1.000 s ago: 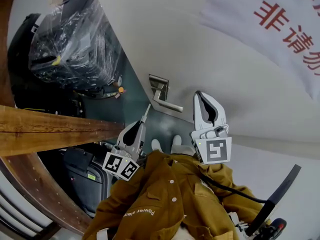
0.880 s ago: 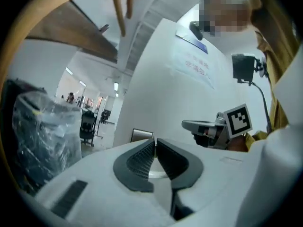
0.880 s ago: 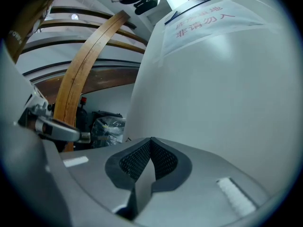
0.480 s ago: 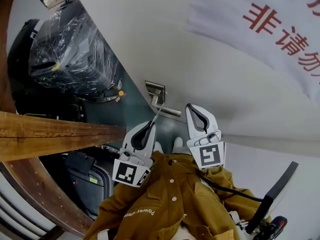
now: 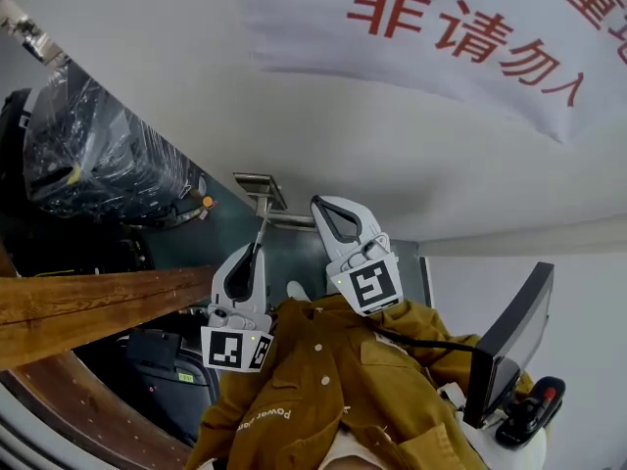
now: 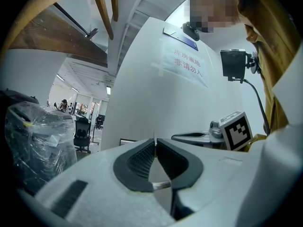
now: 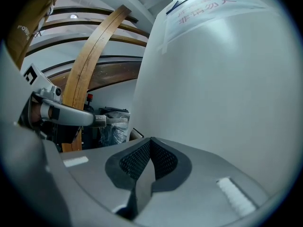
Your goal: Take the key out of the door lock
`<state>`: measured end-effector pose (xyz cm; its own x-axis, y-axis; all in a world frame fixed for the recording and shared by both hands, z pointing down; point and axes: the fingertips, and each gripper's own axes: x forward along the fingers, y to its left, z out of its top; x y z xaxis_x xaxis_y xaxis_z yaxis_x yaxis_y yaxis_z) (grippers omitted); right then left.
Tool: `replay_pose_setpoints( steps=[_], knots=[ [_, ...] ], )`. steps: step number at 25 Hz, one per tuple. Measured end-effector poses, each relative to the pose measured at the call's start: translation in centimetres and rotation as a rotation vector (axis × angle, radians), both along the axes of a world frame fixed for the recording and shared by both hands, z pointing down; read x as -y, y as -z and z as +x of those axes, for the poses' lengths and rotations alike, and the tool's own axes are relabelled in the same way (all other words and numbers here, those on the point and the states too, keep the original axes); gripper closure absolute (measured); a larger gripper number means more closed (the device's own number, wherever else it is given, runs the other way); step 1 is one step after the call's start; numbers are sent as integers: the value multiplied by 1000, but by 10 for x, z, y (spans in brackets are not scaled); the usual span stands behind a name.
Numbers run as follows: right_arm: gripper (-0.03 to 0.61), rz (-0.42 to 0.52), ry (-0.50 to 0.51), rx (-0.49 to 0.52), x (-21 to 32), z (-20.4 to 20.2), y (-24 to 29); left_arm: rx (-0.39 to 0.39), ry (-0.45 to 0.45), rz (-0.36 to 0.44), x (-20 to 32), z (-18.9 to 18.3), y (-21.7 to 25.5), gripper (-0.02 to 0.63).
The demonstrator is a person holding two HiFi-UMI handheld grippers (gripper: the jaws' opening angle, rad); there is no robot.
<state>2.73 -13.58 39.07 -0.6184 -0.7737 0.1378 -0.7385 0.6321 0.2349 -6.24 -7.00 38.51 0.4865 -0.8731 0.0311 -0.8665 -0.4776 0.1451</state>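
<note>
Near the centre of the head view, just below the lock plate point(image 5: 257, 182) and its lever handle point(image 5: 290, 219) on the white door point(image 5: 411, 155): the key point(image 5: 261, 225), a thin metal blade pinched between the 2 closed pads of the left hand-held gripper point(image 5: 256, 251) and aimed up-frame at the plate; hard to tell there whether touching the lock or just clear of it; looks free in the left gripper view, only a sliver above the pad tips against bare door, with what seems the plate off to its left; judged, then, as the tail end of the withdrawal. Just right of the key, the right hand-held gripper point(image 5: 324, 207), jaws together on nothing, tips near the lever; same in the right gripper view, pads meeting with no gap and nothing between. To finish well: keep the left squeeze firm, given a blade narrow enough to pivot or slip between ribbed pads; draw back straight along the blade's own line, away from the door, without twist or sideways lean, for fear of binding any part left in the lock; hold the wrist level and steer clear of the lever on the way out; leave the right hand-held gripper parked in place, or rest it on the handle only to steady a swinging door; pull well clear of the plate before turning away; mind the 1 real risk, a key dropped toward the dark clutter point(image 5: 157, 375) at the lower left of the frame.
</note>
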Motion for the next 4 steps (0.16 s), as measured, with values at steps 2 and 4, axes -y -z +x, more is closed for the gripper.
replay_pose_setpoints(
  steps=[2,4],
  knots=[
    [572,6,-3,1,2,0,1,1,2,5,2,-1,1,594],
    [572,11,-4,1,3,0,1,0,4,9,3,-2,1,594]
  ],
)
